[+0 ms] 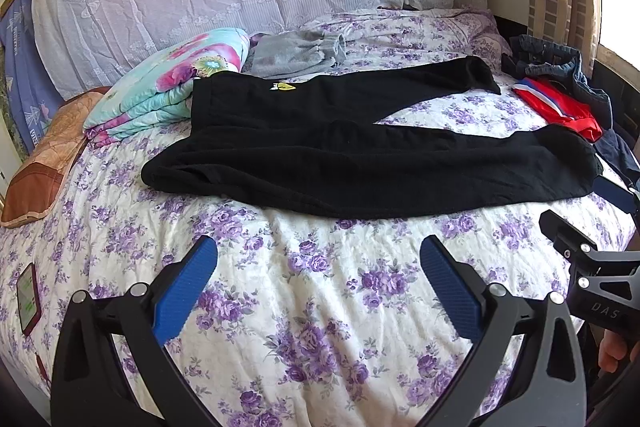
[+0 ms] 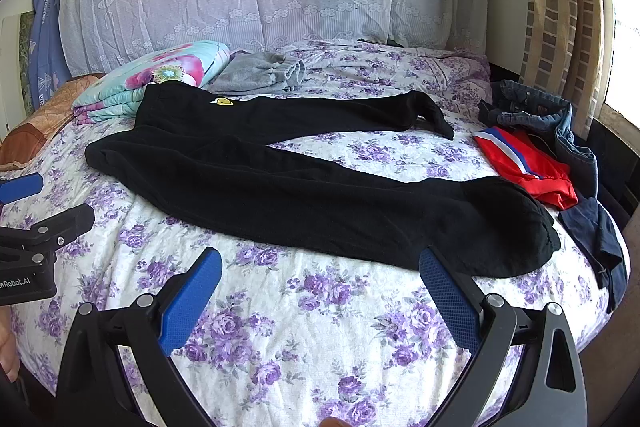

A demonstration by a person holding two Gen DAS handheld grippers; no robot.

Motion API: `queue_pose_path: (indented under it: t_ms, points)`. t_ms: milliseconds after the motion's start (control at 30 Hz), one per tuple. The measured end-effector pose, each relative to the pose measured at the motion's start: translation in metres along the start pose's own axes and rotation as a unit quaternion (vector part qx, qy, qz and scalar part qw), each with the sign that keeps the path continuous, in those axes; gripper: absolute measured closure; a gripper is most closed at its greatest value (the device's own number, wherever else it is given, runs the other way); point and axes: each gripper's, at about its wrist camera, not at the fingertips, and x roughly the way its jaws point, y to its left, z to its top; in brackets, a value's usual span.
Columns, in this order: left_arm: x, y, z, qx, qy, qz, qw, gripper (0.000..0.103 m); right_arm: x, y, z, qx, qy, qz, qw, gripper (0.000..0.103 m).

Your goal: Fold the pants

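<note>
Left gripper [image 1: 319, 287] and right gripper [image 2: 320, 299] hung over the near edge of the bed [image 1: 304, 327], jaws spread fully wide, nothing between them. Pants [image 1: 360, 163] lay flat just beyond, unfolded, legs splayed toward the right, waistband left against a folded quilt [image 1: 176, 87]. Grey garment [image 1: 296, 55] sat behind them. Red shorts [image 1: 560, 107] and jeans [image 1: 560, 63] were at the far right.

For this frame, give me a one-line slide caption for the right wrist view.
Open right hand-held gripper hovers over a floral bedsheet before black pants laid out flat, legs apart, unfolded.
</note>
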Motion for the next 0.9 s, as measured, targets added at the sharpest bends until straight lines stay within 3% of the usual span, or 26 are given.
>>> queue_pose_path:
  t_ms: [900]
  points:
    - [0.0011, -0.0004, -0.0011, 0.002, 0.001, 0.001, 1.0, 0.004, -0.0008, -0.0014, 0.0004, 0.0, 0.0, 0.0, 1.0, 0.003]
